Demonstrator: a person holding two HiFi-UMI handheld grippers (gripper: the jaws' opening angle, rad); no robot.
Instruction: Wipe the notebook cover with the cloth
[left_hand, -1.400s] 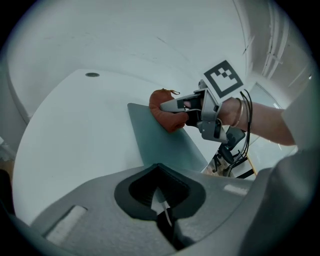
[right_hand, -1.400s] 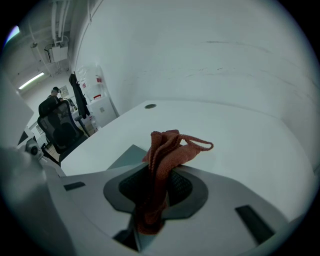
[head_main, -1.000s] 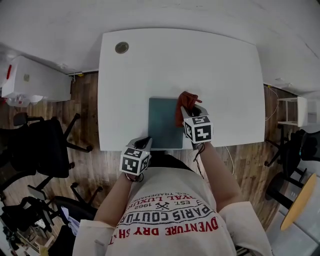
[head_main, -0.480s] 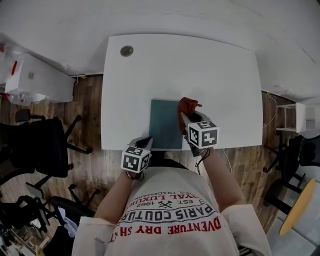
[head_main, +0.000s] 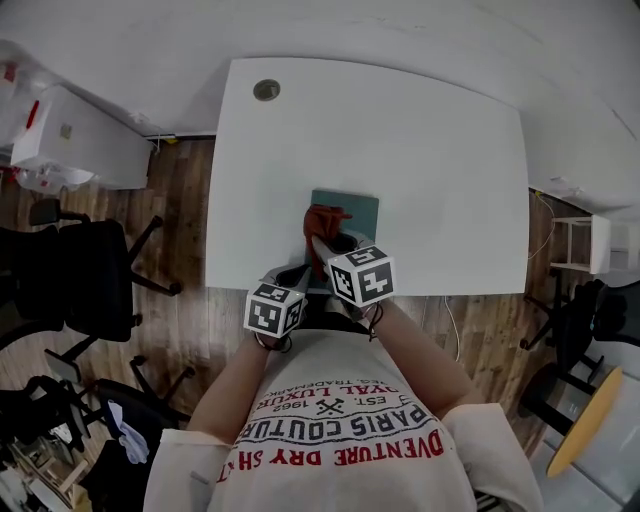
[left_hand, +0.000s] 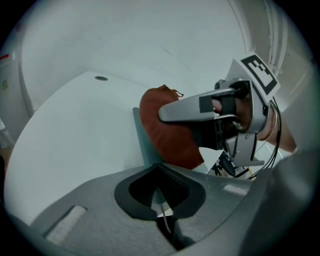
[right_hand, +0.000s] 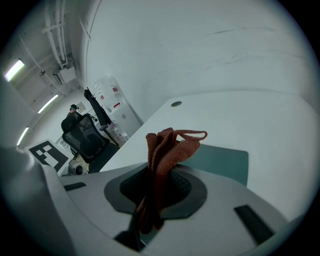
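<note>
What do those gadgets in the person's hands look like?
The left gripper and right gripper are grey plastic with dark-padded jaws. Each carries a white cube printed with black square markers. Thin black cables trail from the right one. The person wears a short-sleeved white T-shirt with red and black lettering.
</note>
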